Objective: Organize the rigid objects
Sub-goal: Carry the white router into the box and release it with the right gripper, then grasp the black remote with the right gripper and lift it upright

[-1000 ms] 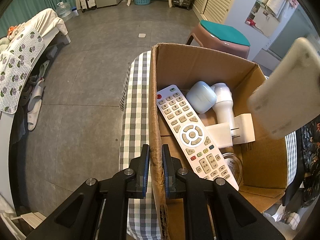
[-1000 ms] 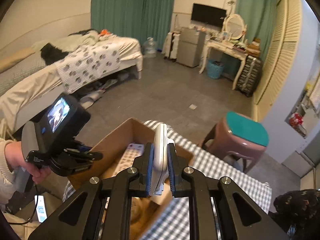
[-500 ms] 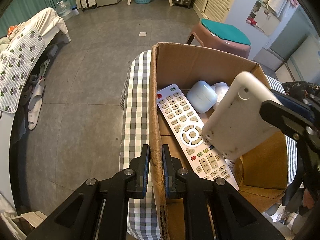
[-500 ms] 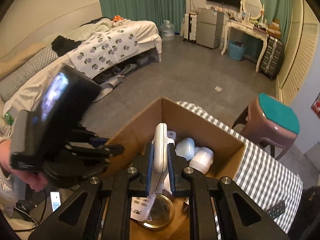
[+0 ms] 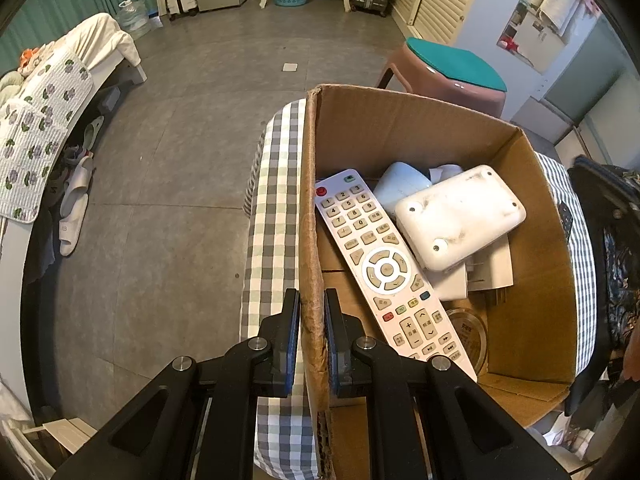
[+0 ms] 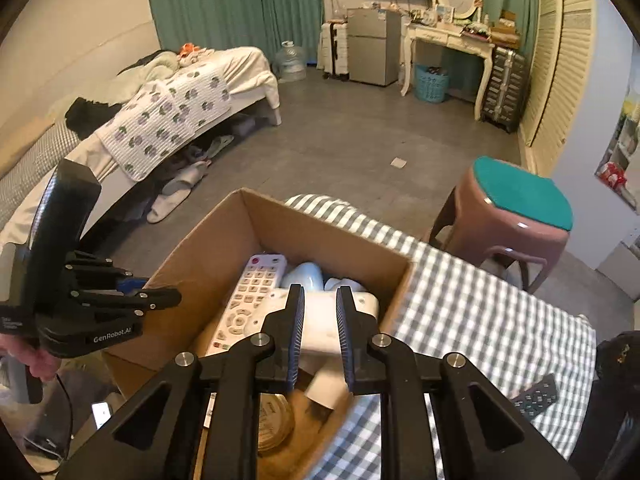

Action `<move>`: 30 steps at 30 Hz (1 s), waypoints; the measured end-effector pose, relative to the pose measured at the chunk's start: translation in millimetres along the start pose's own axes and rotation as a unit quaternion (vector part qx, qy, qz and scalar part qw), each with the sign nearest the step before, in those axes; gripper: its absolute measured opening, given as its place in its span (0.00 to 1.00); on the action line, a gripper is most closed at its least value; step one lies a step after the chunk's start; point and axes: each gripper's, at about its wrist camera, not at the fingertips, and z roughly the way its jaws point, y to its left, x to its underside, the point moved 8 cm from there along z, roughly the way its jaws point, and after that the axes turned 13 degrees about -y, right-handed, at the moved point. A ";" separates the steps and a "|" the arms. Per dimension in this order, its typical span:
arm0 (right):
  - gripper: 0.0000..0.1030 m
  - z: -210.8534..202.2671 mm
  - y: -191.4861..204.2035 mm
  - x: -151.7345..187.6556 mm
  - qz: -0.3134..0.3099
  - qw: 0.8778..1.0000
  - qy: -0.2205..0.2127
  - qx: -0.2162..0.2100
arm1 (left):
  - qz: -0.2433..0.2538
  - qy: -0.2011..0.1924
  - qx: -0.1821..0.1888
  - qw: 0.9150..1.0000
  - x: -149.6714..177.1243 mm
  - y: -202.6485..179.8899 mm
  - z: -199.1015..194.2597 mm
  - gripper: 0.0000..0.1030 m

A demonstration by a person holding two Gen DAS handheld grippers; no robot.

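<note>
Dropping white device (image 5: 460, 216) into cardboard box (image 5: 400, 120).
Right gripper (image 6: 320, 336) jaws opening, nothing pinched; left gripper (image 5: 311, 340) jaws pinching box wall; next, fetch dark remote (image 6: 536, 396) from tabletop.

Left wrist view: steeply down over the cardboard box (image 5: 420, 128), close at its near wall. Right wrist view: slanted down from the box's opposite side, close above it, facing the bed (image 6: 180, 92). Shared: box interior, white remote (image 5: 384, 264), stool (image 6: 516, 208).
</note>
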 end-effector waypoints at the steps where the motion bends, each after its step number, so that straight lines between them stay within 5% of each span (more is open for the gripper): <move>1: 0.16 -5.4 -3.7 -1.3 -0.001 1.000 -0.004 0.005 | -0.001 0.001 0.000 1.000 -0.1 -0.1 -0.1 0.11; 3: 0.21 -13.7 -12.4 -2.6 -0.001 1.000 -0.008 0.018 | -0.004 0.003 0.002 1.000 -0.1 0.9 -0.2 0.11; 6: 0.46 -28.6 -35.8 -1.3 0.013 0.998 -0.008 0.062 | -0.009 0.005 0.004 1.000 -0.3 2.7 -0.2 0.11; 11: 0.53 -51.3 -74.0 8.4 0.035 0.994 -0.007 0.106 | -0.016 0.007 0.004 1.000 -1.1 4.1 0.3 0.11; 13: 0.67 -57.9 -92.7 14.7 0.044 0.991 -0.002 0.128 | -0.017 0.007 0.002 1.000 -1.0 4.6 0.3 0.11; 23: 0.70 -60.8 -177.3 72.7 0.118 0.969 0.055 0.211 | -0.010 0.009 -0.003 1.000 -1.6 0.9 0.2 0.11; 30: 0.70 -41.5 -208.8 113.6 0.170 0.953 0.096 0.231 | -0.004 0.006 -0.007 1.000 -3.2 -2.4 -0.9 0.11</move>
